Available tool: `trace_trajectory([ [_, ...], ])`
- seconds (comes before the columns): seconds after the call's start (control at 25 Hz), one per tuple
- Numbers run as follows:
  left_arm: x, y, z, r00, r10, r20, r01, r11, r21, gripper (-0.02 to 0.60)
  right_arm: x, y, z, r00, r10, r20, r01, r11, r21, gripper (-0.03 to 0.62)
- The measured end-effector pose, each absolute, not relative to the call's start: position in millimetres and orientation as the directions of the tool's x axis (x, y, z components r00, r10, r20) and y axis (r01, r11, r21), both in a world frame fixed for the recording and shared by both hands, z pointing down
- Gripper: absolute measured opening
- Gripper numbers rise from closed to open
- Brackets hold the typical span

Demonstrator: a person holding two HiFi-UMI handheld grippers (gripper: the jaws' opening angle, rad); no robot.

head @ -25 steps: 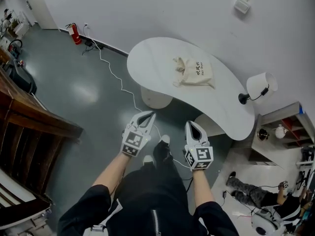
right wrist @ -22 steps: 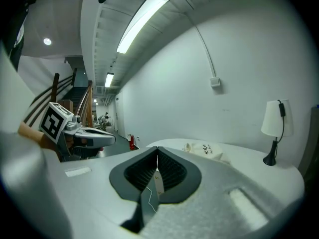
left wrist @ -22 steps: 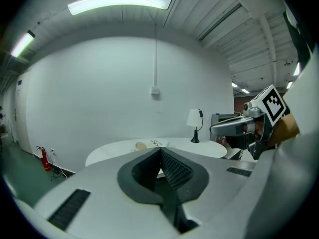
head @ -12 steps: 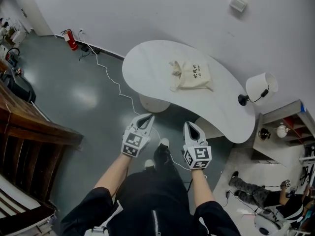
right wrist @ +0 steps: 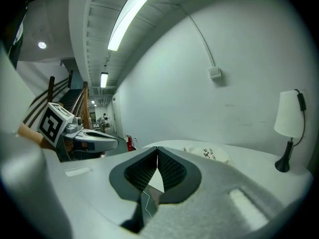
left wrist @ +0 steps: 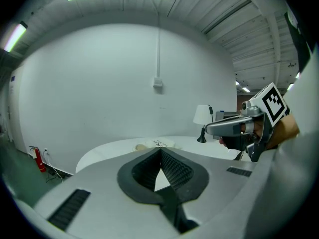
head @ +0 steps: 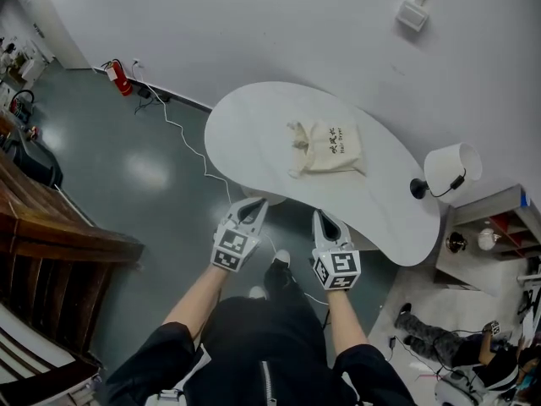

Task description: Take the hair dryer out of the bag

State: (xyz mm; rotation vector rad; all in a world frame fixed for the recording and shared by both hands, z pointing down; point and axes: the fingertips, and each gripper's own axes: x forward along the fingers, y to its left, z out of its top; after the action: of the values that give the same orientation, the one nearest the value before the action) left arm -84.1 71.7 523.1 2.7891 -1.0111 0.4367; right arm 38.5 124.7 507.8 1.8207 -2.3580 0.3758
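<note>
A cream drawstring bag (head: 325, 148) with dark print lies flat on the white curved table (head: 245, 134); the hair dryer is not visible. Both grippers hang in front of the table's near edge, well short of the bag. My left gripper (head: 254, 203) is shut and holds nothing. My right gripper (head: 322, 218) is also shut and holds nothing. In the left gripper view the bag (left wrist: 154, 144) shows small beyond the closed jaw tips (left wrist: 160, 151). In the right gripper view the bag (right wrist: 207, 153) lies right of the closed tips (right wrist: 157, 151).
A white table lamp (head: 448, 167) stands at the table's right end. A white cable (head: 190, 138) runs across the floor from the wall near a red fire extinguisher (head: 112, 76). Dark wooden furniture (head: 51, 227) fills the left. A person (head: 439, 341) sits on the floor at lower right.
Both grippers have moved forward together to the table's near edge, still shut. The table and bag now sit lower and nearer in the head view.
</note>
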Motion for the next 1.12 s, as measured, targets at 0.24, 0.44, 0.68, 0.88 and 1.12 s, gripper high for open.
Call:
trace_trajectory([
  [0.24, -61, 35, 523, 0.722, -0.61, 0.328, -0.654, -0.755, 0.035, 0.011, 56, 84, 509, -0.277, -0.926, 0.259, -0.959, 0.249, -0.136, 0.002],
  [0.44, -43, 7, 524, 0.71, -0.62, 0.335, -0.665, -0.746, 0.03, 0.011, 71, 52, 508, -0.306, -0.917, 0.254, -0.95, 0.277, -0.142, 0.002],
  [0.68, -23, -17, 527, 0.695, -0.631, 0.345, -0.68, -0.733, 0.03, 0.011, 89, 23, 508, -0.33, -0.908, 0.259, -0.943, 0.305, -0.131, 0.003],
  [0.88, -16, -34, 536, 0.678, -0.639, 0.363, -0.693, -0.72, 0.027, 0.011, 97, 6, 516, -0.351, -0.895, 0.276, -0.936, 0.323, -0.141, 0.003],
  [1.12, -9, -52, 541, 0.681, -0.628, 0.377, -0.684, -0.729, 0.019, 0.011, 100, -13, 521, -0.352, -0.89, 0.288, -0.935, 0.322, -0.149, 0.003],
])
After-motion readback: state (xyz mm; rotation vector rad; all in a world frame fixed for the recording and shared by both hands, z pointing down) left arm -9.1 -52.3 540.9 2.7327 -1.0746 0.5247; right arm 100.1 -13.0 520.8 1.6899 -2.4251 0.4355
